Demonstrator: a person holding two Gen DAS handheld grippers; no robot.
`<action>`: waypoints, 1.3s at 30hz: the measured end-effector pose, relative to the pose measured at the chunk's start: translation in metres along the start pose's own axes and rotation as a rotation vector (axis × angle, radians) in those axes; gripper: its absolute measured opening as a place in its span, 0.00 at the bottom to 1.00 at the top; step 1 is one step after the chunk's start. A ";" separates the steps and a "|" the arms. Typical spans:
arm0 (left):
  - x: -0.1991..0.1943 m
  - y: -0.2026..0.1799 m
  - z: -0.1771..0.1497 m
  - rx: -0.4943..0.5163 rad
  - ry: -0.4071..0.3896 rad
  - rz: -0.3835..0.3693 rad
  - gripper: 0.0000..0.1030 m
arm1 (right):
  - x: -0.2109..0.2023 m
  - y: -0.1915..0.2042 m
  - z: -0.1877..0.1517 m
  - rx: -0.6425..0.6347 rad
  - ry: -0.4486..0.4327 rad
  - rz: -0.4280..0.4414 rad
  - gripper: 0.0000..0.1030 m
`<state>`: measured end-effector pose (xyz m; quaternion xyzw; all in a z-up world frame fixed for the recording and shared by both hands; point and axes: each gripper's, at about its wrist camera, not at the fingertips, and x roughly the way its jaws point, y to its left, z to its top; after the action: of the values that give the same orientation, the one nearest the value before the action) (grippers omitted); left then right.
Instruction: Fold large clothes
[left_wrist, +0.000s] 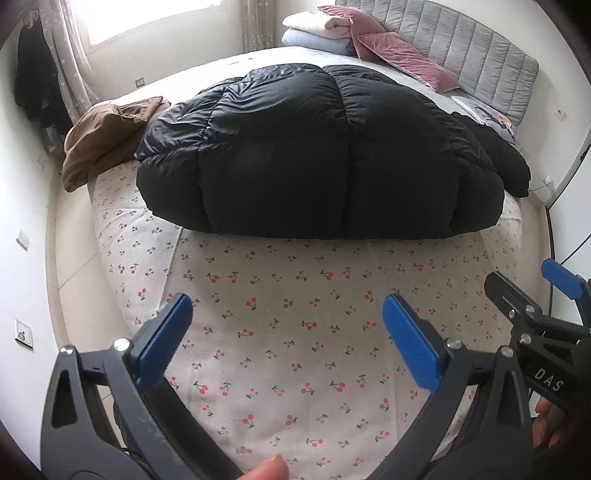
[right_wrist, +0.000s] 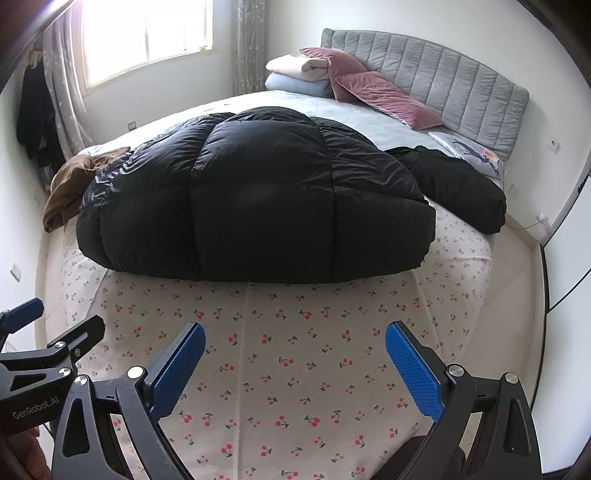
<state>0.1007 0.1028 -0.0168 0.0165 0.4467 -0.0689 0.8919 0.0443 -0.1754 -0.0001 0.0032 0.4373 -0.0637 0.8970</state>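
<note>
Jaws of both my grippers stand wide apart and hold nothing: left gripper (left_wrist: 288, 325) and right gripper (right_wrist: 295, 354) hang side by side above the cherry-print sheet (right_wrist: 295, 369) at the foot of the bed (left_wrist: 258, 55). Black puffer coat (left_wrist: 317, 155) lies spread across the bed's middle, apart from both grippers. Brown garment (left_wrist: 99, 136) lies bunched at the coat's left edge; pink pillows (right_wrist: 373, 92) lean on the grey headboard (right_wrist: 443, 81).

One black puffer coat (left_wrist: 317, 155), one brown garment (left_wrist: 107, 136), two pink pillows (left_wrist: 399, 55), two folded blankets (left_wrist: 314, 29), two grippers (right_wrist: 295, 365).
</note>
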 end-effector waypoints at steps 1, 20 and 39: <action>0.000 -0.001 0.000 0.000 0.000 -0.001 0.99 | 0.000 0.000 0.000 0.000 0.000 0.001 0.96; -0.002 -0.005 -0.001 0.007 0.003 -0.002 0.99 | 0.001 0.000 -0.001 0.011 0.006 0.013 0.96; 0.001 -0.007 -0.002 0.020 0.009 -0.006 0.99 | 0.002 0.002 -0.002 0.017 0.009 0.017 0.96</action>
<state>0.0989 0.0963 -0.0183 0.0244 0.4500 -0.0757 0.8895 0.0439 -0.1734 -0.0028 0.0148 0.4409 -0.0596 0.8954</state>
